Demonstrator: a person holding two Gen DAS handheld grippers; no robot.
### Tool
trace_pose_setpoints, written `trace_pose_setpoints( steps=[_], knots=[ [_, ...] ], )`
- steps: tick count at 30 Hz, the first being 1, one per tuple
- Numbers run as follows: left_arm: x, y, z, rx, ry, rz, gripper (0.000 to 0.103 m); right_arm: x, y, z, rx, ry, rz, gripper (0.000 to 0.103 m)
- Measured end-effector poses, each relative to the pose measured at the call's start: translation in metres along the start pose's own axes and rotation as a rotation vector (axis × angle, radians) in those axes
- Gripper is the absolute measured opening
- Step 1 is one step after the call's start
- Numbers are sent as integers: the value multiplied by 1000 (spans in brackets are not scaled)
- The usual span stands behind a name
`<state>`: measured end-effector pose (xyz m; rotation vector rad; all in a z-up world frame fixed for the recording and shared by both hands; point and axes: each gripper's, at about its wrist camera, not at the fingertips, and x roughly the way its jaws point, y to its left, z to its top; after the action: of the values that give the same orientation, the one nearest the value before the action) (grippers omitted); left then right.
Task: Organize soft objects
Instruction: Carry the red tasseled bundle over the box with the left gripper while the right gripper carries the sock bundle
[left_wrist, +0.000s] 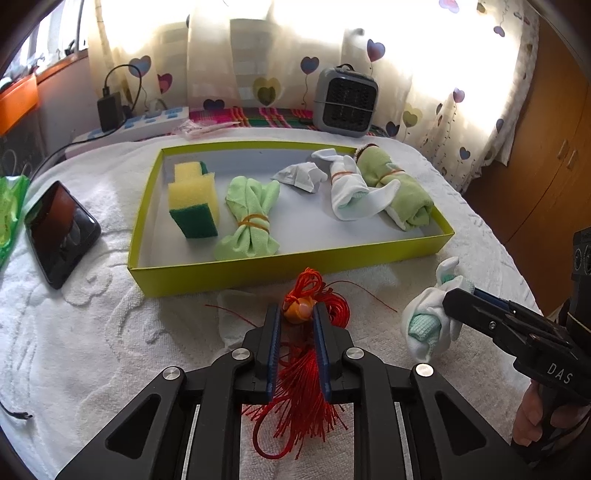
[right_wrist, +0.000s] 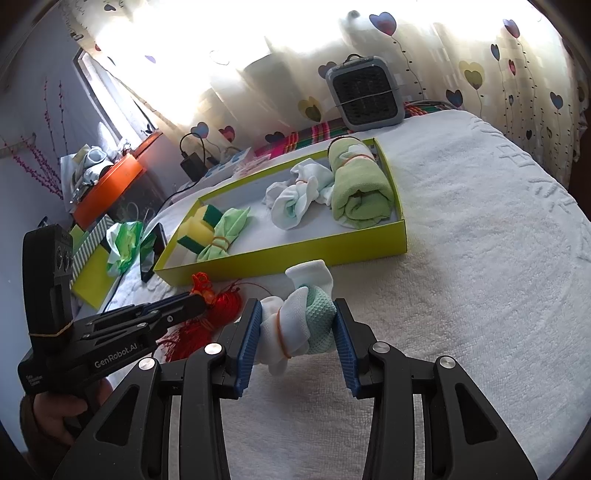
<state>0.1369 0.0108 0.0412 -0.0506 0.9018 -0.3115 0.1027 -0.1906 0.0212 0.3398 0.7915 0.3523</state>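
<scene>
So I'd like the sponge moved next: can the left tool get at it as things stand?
Probably not yet: the left tool is shut on the red tassel. The sponge itself stands uncovered in the tray.

A: Where does the light come from?

B: From behind the curtain (left_wrist: 258, 55), daylight so strong the fabric washes out to white glare in both views.

A: And nearer the camera?

B: Dimmer but sharp. The box (left_wrist: 288, 266) throws a soft shadow forward. Fisheye bends every edge, and dark vignette fills the corners.
</scene>
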Motion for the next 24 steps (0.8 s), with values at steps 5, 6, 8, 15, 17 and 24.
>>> trace_pose_setpoints(
  steps=[5,6,8,15,17,24],
  knots=[
    [-7,2,2,-12,-23,3,16,0,0,-1,2,-1,3,40],
    [-8,2,2,-12,-26,2,16,-1,0,-1,2,-1,4,40],
    [-9,2,3,-11,-30,3,16,-1,0,-1,2,-2,5,40],
    [-15,2,1,-14,-39,2,16,-3,2,0,0,-6,5,40],
    [-17,2,2,-13,-45,3,16,-4,3,0,-3,-8,5,40],
    [-29,2,5,-10,-75,2,16,-10,8,5,-16,-26,8,40]
  ],
)
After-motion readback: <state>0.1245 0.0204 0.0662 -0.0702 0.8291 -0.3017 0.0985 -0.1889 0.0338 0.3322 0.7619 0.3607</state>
